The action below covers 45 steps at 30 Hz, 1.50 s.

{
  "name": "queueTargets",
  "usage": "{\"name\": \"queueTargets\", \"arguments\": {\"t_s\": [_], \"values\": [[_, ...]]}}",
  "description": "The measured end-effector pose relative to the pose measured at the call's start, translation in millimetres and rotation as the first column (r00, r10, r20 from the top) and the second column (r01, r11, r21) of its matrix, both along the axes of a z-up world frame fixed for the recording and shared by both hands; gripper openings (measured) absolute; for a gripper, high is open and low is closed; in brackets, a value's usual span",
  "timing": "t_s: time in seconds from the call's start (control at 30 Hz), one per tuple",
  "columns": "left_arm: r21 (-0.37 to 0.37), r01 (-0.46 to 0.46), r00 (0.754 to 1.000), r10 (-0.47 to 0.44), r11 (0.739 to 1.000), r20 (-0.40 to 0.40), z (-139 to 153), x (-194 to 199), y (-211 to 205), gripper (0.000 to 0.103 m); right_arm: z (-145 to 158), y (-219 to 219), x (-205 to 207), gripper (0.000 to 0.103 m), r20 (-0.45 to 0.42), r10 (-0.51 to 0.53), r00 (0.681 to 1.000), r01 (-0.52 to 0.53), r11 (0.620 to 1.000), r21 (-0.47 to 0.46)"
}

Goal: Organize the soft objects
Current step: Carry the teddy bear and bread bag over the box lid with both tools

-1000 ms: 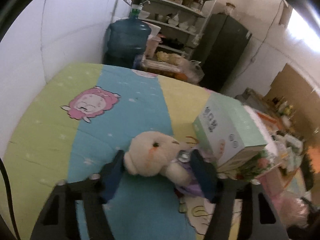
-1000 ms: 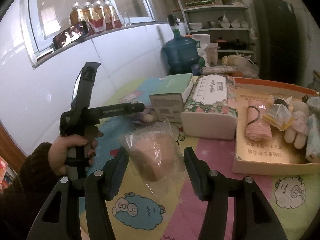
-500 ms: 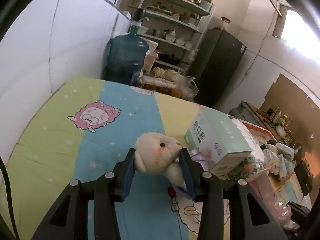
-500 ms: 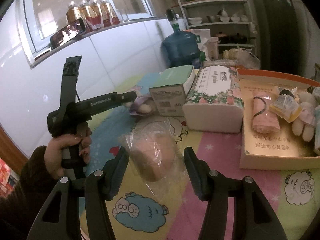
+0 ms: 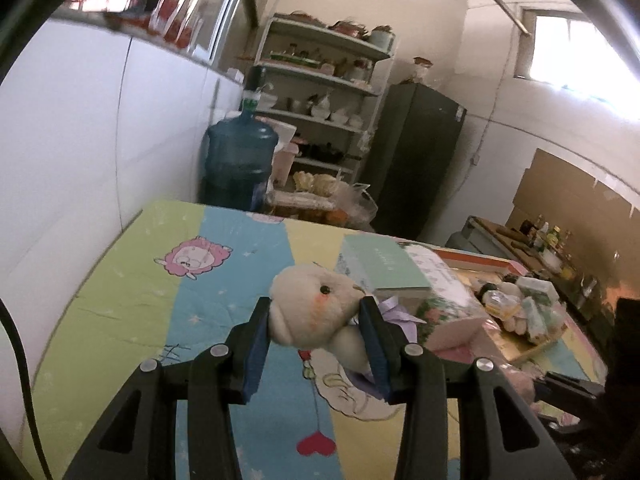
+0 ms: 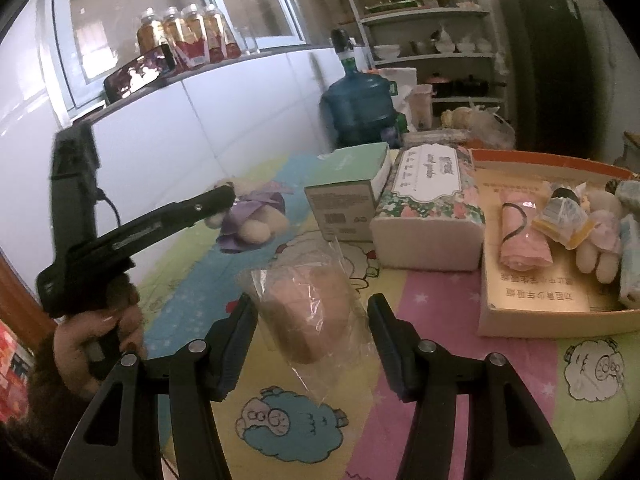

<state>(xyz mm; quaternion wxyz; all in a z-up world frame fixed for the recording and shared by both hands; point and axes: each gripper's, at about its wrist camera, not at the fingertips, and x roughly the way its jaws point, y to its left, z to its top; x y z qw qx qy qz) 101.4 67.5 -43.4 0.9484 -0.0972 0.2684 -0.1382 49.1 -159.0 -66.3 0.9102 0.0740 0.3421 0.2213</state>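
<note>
left gripper [image 5: 316, 322]: closed on the head of the plush [image 5: 310, 312], pads pressed into both cheeks; the head is visibly squeezed. in the right wrist view the plush [image 6: 256, 216] appears lifted at the head, with the purple dress and legs hanging toward the cloth [image 5: 132, 300]; whether the legs touch the cloth cannot be told.

right gripper [image 6: 312, 330]: jaws wide, nothing held. a bag [image 6: 308, 308] with a pink soft roll inside lies between the jaws on the cloth, apart from both pads.

further out: green box [image 6: 348, 196] and tissue pack [image 6: 430, 216] stand side by side; beyond them a tray [image 6: 536, 320] already holds several soft items.

handling, judged: the plush is light and compliant; it deforms under the pads rather than slipping, so a head grip should carry it, though the body may swing. the bag film is judged slippery and loose; hold is better taken across the roll itself, mid-length, not on the crinkled free film.
</note>
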Motion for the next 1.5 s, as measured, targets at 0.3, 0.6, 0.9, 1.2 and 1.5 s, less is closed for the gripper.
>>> {"name": "queueTargets", "arguments": {"t_s": [0.3,0.6,0.9,1.2,1.5], "values": [[-0.015,0.014,0.999,-0.013,1.0,0.045,14.4,-35.3,-10.0,0.044,6.2,-2.5,-13.9,0.059,0.018,-0.018,1.0,0.018,1.0,-0.004],[-0.025,0.051,0.997,-0.05,0.998,0.052,13.8,-50.8,-28.5,0.044,13.5,-19.8,-27.7,0.059,0.046,-0.073,0.996,0.074,0.997,-0.009],[-0.021,0.088,0.995,-0.087,0.996,0.059,12.8,-57.3,-52.4,0.044,17.6,-43.2,-33.7,0.059,0.055,-0.134,0.989,0.134,0.991,0.0],[-0.013,0.142,0.988,-0.142,0.99,0.054,13.0,-58.8,-79.4,0.044,17.6,-66.2,-41.5,0.059,0.063,-0.184,0.981,0.184,0.983,0.008],[-0.006,0.205,0.978,-0.204,0.979,0.047,10.8,-57.9,-114.7,0.044,19.4,-104.9,-53.9,0.059,0.074,-0.267,0.961,0.266,0.964,0.024]]}}
